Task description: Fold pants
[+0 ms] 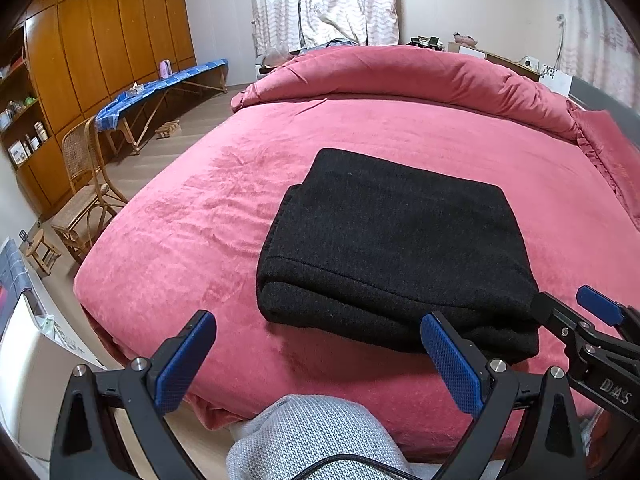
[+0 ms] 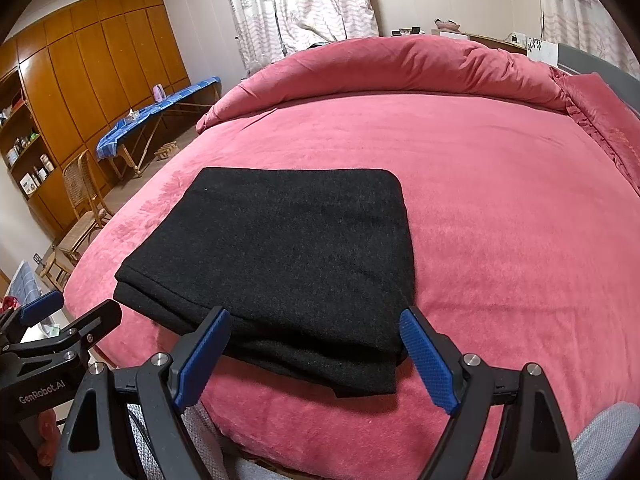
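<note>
The black pants (image 1: 392,240) lie folded into a thick rectangular stack near the front edge of a red bed (image 1: 192,240). In the right wrist view the pants (image 2: 288,248) fill the middle of the frame. My left gripper (image 1: 316,344) hangs open above the bed's front edge, to the left of the stack's near corner, with nothing between its blue pads. My right gripper (image 2: 312,344) is open too, its pads wide apart just above the stack's near edge, not pressing on the cloth. Each gripper shows in the other's view: the right gripper (image 1: 572,316) and the left gripper (image 2: 68,312).
A rolled red duvet (image 1: 400,76) lies across the far side of the bed. Left of the bed stand a wicker chair (image 1: 84,192), a small stool (image 1: 40,250), an ironing board (image 1: 160,88) and a wooden wardrobe (image 1: 100,40). A person's grey-clad knee (image 1: 312,436) is below the grippers.
</note>
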Demonstrator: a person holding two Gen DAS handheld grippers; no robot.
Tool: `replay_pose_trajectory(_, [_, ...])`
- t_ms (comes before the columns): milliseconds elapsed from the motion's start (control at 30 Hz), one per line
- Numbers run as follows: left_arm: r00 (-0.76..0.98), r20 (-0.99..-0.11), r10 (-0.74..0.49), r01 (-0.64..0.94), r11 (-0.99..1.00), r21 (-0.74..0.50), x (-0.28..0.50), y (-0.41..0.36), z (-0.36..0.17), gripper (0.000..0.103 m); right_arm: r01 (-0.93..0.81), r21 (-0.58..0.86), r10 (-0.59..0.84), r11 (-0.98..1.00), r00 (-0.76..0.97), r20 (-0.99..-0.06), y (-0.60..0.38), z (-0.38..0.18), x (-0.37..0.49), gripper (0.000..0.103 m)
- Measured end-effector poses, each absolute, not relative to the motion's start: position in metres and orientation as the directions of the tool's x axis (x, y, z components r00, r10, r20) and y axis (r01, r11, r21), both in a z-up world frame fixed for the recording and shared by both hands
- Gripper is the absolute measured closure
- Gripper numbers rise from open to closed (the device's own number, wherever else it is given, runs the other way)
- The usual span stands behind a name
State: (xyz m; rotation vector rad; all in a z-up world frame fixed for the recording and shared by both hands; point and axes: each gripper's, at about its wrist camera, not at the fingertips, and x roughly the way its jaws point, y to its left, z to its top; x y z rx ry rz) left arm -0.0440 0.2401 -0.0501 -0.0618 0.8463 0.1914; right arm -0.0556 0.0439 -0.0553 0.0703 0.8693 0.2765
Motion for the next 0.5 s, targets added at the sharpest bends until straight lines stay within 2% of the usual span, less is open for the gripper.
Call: replay_pose_trajectory(500, [0.636, -0.755, 0.162, -0.221, 0.975, 0.023, -0.0451, 0.2407, -0.0524, 0.000, -0.208, 0.176, 0.268, 0.962, 0.611, -0.744, 0.0499, -0.0570, -0.0587, 0.015])
